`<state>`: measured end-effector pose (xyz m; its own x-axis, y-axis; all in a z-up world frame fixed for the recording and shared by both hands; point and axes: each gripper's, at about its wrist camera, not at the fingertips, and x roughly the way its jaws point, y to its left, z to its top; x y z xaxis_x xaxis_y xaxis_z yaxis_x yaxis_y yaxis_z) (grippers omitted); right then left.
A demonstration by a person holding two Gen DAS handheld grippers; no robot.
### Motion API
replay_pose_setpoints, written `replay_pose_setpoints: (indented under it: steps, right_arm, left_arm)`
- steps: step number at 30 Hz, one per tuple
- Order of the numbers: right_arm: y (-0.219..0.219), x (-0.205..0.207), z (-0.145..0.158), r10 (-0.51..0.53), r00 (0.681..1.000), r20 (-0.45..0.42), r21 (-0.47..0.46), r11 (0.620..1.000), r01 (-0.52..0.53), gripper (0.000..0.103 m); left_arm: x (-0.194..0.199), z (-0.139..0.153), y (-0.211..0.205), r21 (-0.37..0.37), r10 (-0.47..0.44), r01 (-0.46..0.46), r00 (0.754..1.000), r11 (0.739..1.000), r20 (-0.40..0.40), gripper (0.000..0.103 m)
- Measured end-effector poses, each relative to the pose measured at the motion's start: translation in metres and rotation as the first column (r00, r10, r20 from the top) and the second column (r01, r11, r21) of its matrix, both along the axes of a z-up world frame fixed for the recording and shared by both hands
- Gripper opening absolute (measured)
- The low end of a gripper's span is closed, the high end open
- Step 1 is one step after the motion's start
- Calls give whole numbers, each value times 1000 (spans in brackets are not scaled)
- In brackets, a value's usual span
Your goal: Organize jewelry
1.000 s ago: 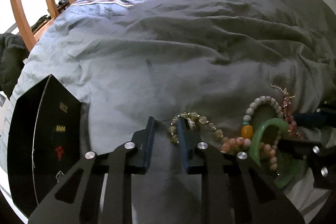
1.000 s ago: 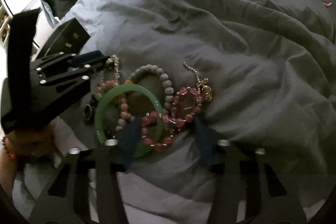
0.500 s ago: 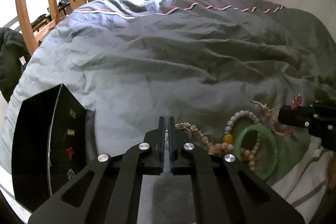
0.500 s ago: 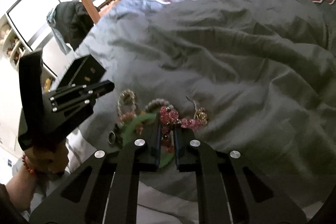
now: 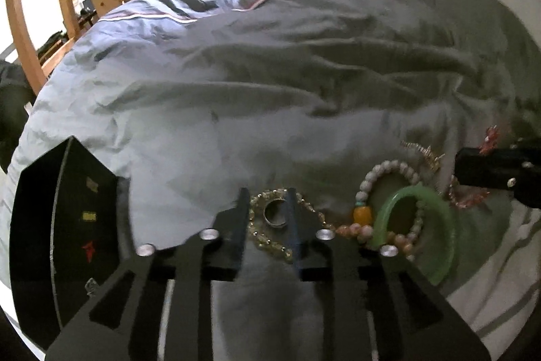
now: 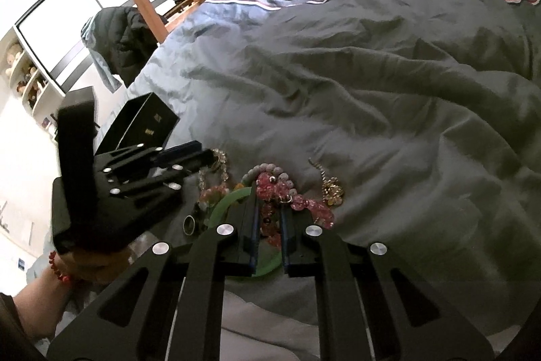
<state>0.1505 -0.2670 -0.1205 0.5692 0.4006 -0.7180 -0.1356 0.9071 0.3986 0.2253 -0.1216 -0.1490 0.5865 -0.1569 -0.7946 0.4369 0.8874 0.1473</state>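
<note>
Two hand-held grippers work over a cluster of jewelry lying on a rumpled grey duvet (image 5: 270, 97). In the left wrist view, the left gripper (image 5: 267, 212) occupies the lower centre of the frame with its jaws parted by a moderate gap; they straddle a silver ring (image 5: 274, 216) and part of a clear beaded bracelet (image 5: 270, 242) without visibly closing on either. To the right of these lie a pale beaded bracelet with an amber bead (image 5: 363, 215) and a green bangle (image 5: 436, 225), with a gold chain (image 5: 422, 151) above them. A black jewelry box (image 5: 64, 225) sits at the lower left of that frame, open side not shown. In the right wrist view, the right gripper (image 6: 269, 225) holds its jaws nearly together on a pink beaded bracelet (image 6: 290, 195), part of whose strand runs between the fingers while the remainder drapes toward the gold chain at centre. The step in hand appears to be pick-up: the right gripper is securing one bracelet while the left lines up on the ring or the clear beads. The next move probably calls for lifting the pink strand clear of the green bangle beneath it, since the pieces overlap and could drag one another, then carrying it toward the box at the left of the frame.
</note>
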Motion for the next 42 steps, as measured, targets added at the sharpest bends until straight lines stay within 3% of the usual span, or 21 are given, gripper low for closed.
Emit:
replay_pose_setpoints:
  steps: [3, 5, 7, 9, 10, 15, 17, 24, 33, 42]
  right_arm:
    - [0, 0, -3, -1, 1000, -8, -5, 1000, 1, 11]
    - [1, 0, -4, 0, 1000, -11, -13, 1000, 0, 11]
    - [0, 0, -5, -3, 1000, -13, -14, 1000, 3, 11]
    - [-2, 0, -5, -10, 1000, -14, -9, 1000, 10, 11]
    - [-4, 1, -5, -15, 1000, -15, -6, 1000, 14, 11]
    - [-4, -1, -5, -16, 1000, -11, -3, 1000, 16, 11]
    - [-4, -2, -3, -15, 1000, -6, -6, 1000, 15, 11]
    - [-8, -3, 0, -28, 1000, 1, 2, 1000, 28, 11]
    - [-7, -1, -2, -21, 1000, -6, -1, 1000, 21, 11]
    - [-8, -3, 2, -28, 1000, 10, 4, 1000, 27, 11]
  left_arm:
    - [4, 1, -4, 5, 1, -1, 1000, 1000, 31, 60]
    - [9, -1, -6, -4, -2, 2, 1000, 1000, 28, 60]
    - [14, -10, -6, -13, -12, 11, 1000, 1000, -24, 36]
    - [14, -13, -7, -18, -22, 21, 999, 1000, -41, 27]
    - [13, -12, -7, -20, -29, 28, 999, 999, -41, 18]
    - [11, 3, -2, -74, -31, 28, 999, 997, -37, 17]
    - [8, 9, 0, -96, -32, 29, 999, 995, -29, 8]
    - [-3, 34, 10, -139, -32, 33, 999, 990, 8, 8]
    - [1, 38, 16, -153, -35, 37, 999, 988, 13, 8]
    - [-4, 78, 34, -242, -31, 44, 998, 969, 57, 8]
